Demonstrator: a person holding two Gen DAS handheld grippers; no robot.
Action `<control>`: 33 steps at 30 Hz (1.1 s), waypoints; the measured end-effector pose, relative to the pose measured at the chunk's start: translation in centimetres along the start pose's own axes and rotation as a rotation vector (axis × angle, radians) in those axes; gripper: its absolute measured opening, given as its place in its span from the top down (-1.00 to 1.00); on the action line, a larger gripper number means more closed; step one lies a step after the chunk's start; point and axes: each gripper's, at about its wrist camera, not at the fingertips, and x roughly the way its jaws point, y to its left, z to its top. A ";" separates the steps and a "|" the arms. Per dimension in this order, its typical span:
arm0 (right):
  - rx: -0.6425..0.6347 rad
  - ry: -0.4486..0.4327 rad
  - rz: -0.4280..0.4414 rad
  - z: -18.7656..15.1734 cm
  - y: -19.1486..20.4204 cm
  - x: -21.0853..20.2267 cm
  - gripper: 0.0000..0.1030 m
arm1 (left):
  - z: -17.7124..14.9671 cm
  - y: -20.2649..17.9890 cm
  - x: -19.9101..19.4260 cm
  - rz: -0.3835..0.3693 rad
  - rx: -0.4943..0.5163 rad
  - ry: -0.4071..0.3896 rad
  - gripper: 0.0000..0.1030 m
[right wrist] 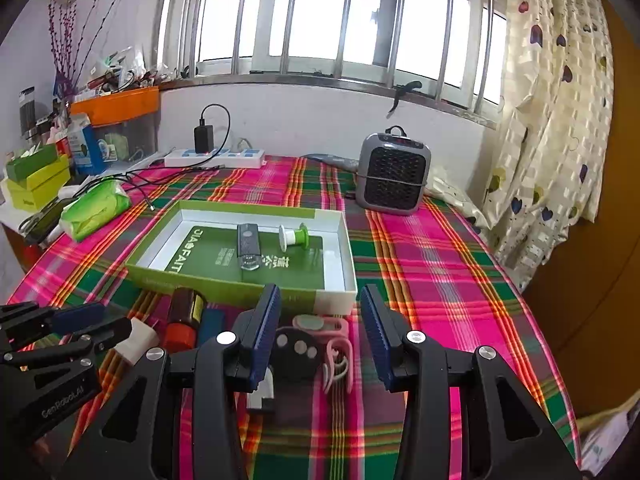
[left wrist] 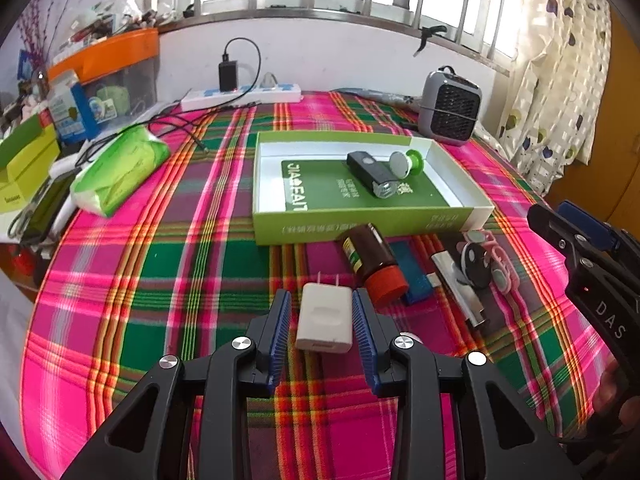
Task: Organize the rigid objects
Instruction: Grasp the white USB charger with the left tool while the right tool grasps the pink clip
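A white plug adapter point(left wrist: 325, 317) lies on the plaid cloth between the open fingers of my left gripper point(left wrist: 322, 322), with small gaps on both sides. The green box lid point(left wrist: 362, 227) holds a black bike light point(left wrist: 370, 174) and a green-white spool point(left wrist: 408, 163). In front of it lie a brown bottle with a red cap point(left wrist: 372, 262), a blue bar point(left wrist: 412, 276), a silver-black stick point(left wrist: 460, 288), a black round device point(right wrist: 298, 350) and a pink strap point(right wrist: 340, 356). My right gripper point(right wrist: 320, 334) is open above the black round device.
A grey fan heater point(right wrist: 394, 174) stands at the back right. A green tissue pack point(left wrist: 118, 170), cables, a white power strip point(left wrist: 240, 94) and yellow-green boxes point(left wrist: 24, 160) crowd the left. Curtains point(right wrist: 552, 120) hang on the right.
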 end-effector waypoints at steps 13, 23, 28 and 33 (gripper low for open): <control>-0.002 0.050 0.012 -1.3 -0.6 0.9 0.16 | -0.7 1.3 1.2 0.010 -0.014 0.028 0.32; 0.068 0.124 0.102 -2.9 -3.0 2.6 0.16 | -0.6 1.1 1.0 -0.072 -0.015 0.040 0.29; 0.105 0.148 0.151 -3.4 -4.0 3.3 0.16 | -0.5 0.3 1.6 -0.069 0.004 0.050 0.27; 0.117 0.164 0.170 -3.5 -4.6 3.9 0.04 | -0.6 0.4 2.4 -0.053 0.003 0.069 0.27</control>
